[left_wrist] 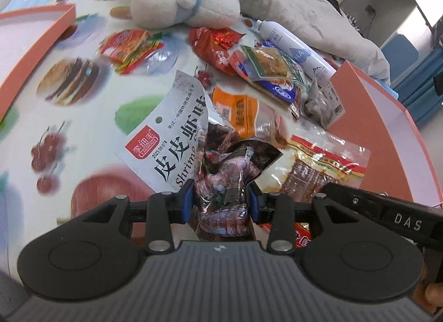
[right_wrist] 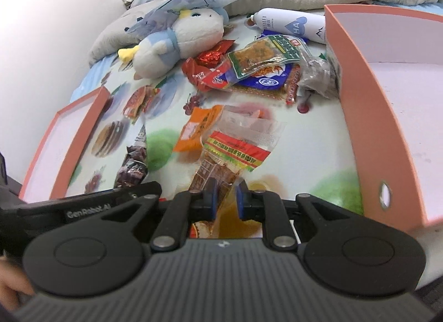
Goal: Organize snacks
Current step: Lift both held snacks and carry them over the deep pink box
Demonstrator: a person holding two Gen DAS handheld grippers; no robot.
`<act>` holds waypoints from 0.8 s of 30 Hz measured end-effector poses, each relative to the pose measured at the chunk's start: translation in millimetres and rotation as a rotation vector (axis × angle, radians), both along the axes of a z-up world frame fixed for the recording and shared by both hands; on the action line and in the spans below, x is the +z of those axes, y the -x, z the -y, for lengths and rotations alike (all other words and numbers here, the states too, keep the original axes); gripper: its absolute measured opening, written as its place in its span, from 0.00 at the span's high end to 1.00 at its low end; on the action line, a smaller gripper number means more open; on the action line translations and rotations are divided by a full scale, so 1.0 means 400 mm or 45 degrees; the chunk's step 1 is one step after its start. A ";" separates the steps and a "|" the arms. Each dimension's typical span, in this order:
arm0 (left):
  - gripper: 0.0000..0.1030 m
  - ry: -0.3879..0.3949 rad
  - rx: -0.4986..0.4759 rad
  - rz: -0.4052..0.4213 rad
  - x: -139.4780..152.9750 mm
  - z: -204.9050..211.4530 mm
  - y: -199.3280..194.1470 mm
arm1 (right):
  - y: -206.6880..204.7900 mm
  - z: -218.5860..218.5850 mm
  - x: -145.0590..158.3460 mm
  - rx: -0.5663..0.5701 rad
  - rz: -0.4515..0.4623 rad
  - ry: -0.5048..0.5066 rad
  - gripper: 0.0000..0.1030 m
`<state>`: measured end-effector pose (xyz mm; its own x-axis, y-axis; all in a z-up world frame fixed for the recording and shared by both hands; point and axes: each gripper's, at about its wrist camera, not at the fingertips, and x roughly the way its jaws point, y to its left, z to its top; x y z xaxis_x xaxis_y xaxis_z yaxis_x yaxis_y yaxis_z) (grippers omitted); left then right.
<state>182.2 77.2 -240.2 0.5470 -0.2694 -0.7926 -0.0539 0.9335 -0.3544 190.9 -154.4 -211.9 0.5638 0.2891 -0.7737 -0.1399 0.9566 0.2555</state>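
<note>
My left gripper (left_wrist: 221, 201) is shut on a white shrimp snack packet (left_wrist: 177, 139) with a clear part showing dark reddish pieces, held above the printed cloth. Beside it, in the right wrist view, my right gripper (right_wrist: 226, 198) is shut on the end of a clear packet with a red, yellow and green band (right_wrist: 235, 153) and brown strips inside. That same banded packet (left_wrist: 318, 166) also shows in the left wrist view, under the right gripper's black side. An orange packet (right_wrist: 198, 128) lies flat just beyond both.
Several loose snack packets (right_wrist: 260, 64) lie heaped by a plush toy (right_wrist: 177, 42) and a white spray bottle (right_wrist: 290, 24). A salmon-pink box (right_wrist: 357, 94) stands at the right, its shallow lid (right_wrist: 83, 133) at the left. Pillows and clothes lie behind.
</note>
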 end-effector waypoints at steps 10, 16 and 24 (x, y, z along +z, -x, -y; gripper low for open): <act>0.58 -0.033 0.043 0.020 0.021 -0.002 0.069 | 0.070 0.065 -0.020 -0.046 0.009 0.073 0.91; 0.58 -0.052 0.069 0.055 0.051 0.008 0.078 | 0.087 0.081 0.010 -0.050 0.050 0.062 0.92; 0.58 -0.076 0.043 0.102 0.114 0.038 0.080 | 0.094 0.088 0.057 -0.051 0.081 0.055 0.92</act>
